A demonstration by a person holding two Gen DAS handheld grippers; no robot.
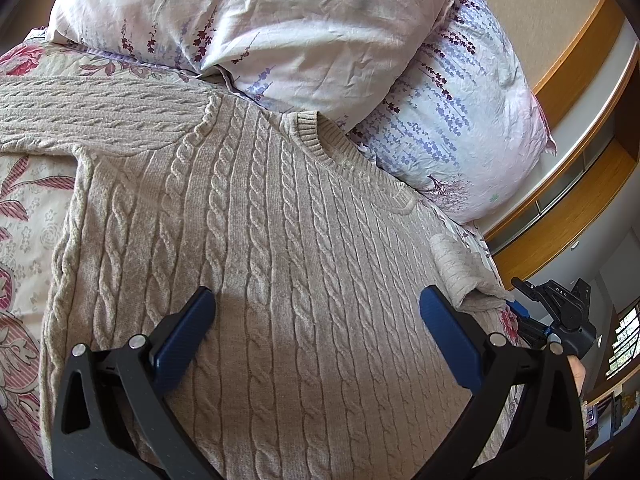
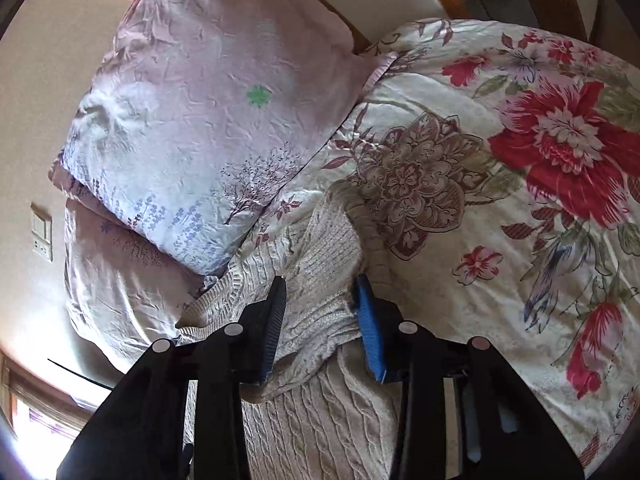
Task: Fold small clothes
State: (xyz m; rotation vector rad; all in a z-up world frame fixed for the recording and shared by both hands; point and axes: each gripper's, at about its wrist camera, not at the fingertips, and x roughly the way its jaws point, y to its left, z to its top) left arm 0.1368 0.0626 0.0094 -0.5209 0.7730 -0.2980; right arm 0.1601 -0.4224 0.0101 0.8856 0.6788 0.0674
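Observation:
A beige cable-knit sweater [image 1: 280, 240] lies flat on the bed, neck towards the pillows, one sleeve stretched out to the left. My left gripper [image 1: 316, 300] is open and empty, hovering over the sweater's middle. My right gripper [image 2: 322, 284] is shut on the other sleeve [image 2: 324, 272] and holds it bunched and lifted above the sweater's body [image 2: 320, 432]. In the left wrist view the right gripper [image 1: 520, 306] shows at the right edge of the sweater with the raised sleeve [image 1: 460, 268].
Two pale floral pillows [image 1: 280, 32] [image 2: 208, 120] lie at the head of the bed, just past the sweater's collar. A red-flowered quilt [image 2: 520, 180] covers the bed. A wooden headboard [image 1: 580, 64] and a wall socket [image 2: 42, 236] are behind.

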